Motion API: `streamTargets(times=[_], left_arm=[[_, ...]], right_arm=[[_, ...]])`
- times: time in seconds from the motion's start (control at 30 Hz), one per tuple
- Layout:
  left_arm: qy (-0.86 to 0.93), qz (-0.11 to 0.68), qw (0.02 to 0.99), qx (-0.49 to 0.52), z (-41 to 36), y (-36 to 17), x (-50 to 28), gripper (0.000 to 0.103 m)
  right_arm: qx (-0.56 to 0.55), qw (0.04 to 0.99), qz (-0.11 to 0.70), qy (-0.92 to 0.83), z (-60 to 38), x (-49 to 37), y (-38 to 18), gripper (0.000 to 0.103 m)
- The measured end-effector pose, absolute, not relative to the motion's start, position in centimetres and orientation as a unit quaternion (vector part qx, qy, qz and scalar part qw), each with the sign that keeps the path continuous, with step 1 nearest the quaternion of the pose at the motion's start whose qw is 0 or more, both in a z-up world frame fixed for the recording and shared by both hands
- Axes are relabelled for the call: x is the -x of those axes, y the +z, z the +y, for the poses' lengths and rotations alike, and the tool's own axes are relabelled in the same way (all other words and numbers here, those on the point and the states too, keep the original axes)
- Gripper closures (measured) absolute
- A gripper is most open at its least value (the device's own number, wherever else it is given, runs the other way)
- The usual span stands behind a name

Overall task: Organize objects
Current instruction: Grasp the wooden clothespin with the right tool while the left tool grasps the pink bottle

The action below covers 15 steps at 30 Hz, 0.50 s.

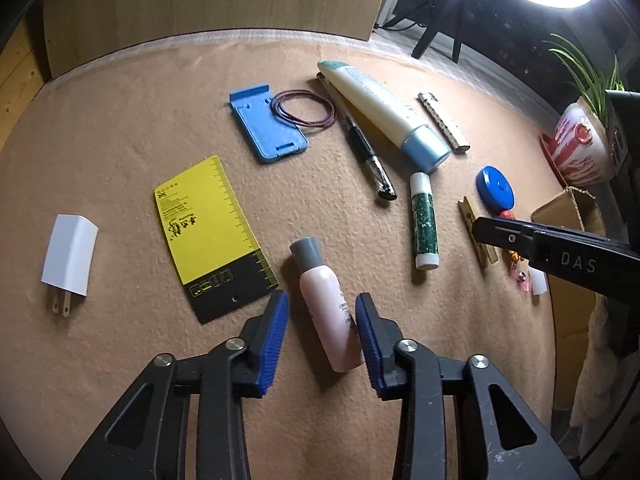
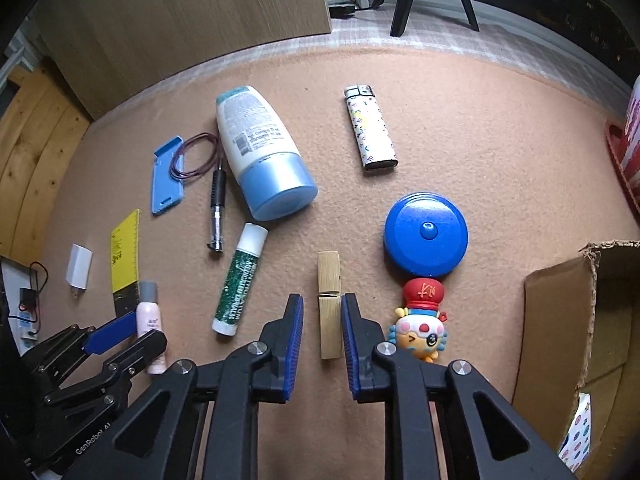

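The pink bottle lies near on the tan cloth, straddled by the left gripper; the right pad seems to touch it, the left pad stands just clear. The wooden clothespin, right of it, is bracketed lengthwise by the right gripper, narrowly parted, apparently for a pinch across its width. Only the right wrist view shows the cardboard box, likely the destination.
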<state>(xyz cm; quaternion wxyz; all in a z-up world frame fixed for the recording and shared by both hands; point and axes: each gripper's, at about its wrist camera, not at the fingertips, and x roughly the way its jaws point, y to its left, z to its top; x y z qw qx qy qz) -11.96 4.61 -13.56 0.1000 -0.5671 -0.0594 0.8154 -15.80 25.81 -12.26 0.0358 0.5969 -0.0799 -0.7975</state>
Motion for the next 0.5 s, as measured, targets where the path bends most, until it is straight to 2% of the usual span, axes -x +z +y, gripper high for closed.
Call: streamTargets(times=[0.13, 0.3, 0.5], left_arm=[[0.814, -0.061, 0.100, 0.569, 4.55, -13.76, 12.24, 0.070], [0.815, -0.061, 0.097, 0.568, 4.14, -13.89, 12.33, 0.081], [0.816, -0.060, 0.100, 0.567, 3.90, -13.83, 12.13, 0.081]], right_arm=[[-0.600, 0.034, -0.079, -0.795, 25.78, 15.82, -12.56, 0.088], [-0.604, 0.038, -0.078, -0.792, 25.53, 15.48, -12.89, 0.091], [-0.600, 0.040, -0.076, -0.795, 25.25, 14.97, -12.86, 0.091]])
